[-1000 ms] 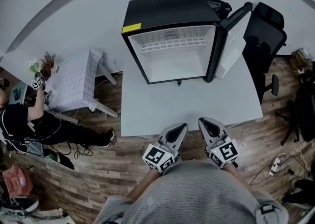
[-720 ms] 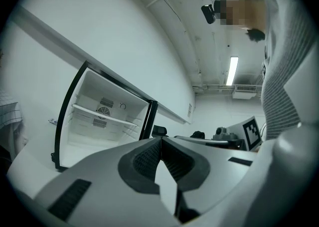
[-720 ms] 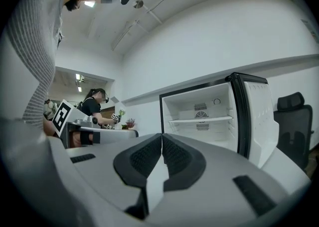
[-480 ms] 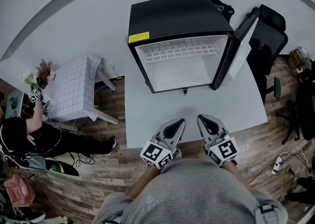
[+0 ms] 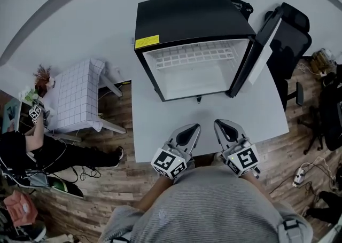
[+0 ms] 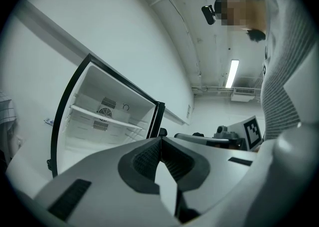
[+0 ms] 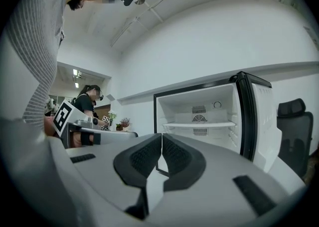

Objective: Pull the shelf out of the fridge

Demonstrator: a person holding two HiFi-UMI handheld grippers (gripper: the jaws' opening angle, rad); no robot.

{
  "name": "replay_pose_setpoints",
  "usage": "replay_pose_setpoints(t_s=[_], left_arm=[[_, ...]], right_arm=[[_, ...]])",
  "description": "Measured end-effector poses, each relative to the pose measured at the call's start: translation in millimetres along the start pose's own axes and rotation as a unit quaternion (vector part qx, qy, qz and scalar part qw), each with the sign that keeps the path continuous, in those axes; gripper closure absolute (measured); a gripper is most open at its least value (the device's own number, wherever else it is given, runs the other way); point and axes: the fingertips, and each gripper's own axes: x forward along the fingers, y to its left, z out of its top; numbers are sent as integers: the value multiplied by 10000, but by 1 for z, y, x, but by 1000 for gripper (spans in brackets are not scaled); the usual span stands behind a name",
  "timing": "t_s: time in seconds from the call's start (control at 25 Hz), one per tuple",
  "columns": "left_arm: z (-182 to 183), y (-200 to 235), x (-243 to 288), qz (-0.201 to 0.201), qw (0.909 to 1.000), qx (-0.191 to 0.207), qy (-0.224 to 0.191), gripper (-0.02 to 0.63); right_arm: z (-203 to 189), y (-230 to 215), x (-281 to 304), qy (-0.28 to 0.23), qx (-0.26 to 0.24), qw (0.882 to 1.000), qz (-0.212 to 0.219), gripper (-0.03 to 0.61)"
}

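L tool (image 5: 194, 126) & R tool (image 5: 218, 124) pinched together, empty. The shelf (image 5: 192, 54) looks stiff, prob light; grab front edge.

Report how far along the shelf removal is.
Done: the fridge door stands open. In hand: nothing yet; the left gripper and right gripper are shut and empty, over the table's near edge, short of the fridge. Left: the white shelf sits in place inside, untouched; reach in, grip it and pull it out.
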Motion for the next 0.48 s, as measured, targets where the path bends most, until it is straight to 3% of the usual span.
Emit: replay_pose_setpoints(t_s=[0.16, 0.36, 0.48], left_arm=[[6, 0, 19, 144, 9996, -161, -166, 601], [6, -4, 40, 233, 9996, -90, -159, 601], [6, -2, 48, 311, 9993, 197, -83, 601]], right_arm=[[4, -15, 1, 54, -69, 9997, 209, 565], [6, -31, 4, 80, -172, 9990, 405, 565], [5, -39, 10, 84, -387, 9978, 534, 565]])
